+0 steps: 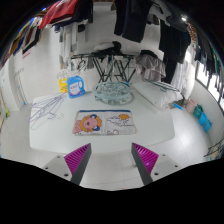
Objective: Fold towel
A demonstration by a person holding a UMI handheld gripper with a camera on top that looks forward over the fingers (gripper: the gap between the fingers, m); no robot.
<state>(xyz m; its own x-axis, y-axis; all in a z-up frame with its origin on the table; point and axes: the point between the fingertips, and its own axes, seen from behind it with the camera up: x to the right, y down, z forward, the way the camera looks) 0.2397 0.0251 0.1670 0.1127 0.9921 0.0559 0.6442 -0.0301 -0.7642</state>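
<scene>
- Your gripper (pixel 112 160) shows magenta ribbed finger pads (pixel 77 159).
- The white table surface (pixel 165 135) carries a pale printed cloth towel (pixel 103 123) with a cartoon girl, yellow-haired, in blue and orange.
- At its far left corner sits a yellow-and-blue box (pixel 72 85).

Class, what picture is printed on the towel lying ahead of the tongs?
A cartoon girl with yellow hair, on the towel, seen in the gripper view.

Cartoon-print towel (pixel 101 122) flat, prob. unfolded.
</scene>
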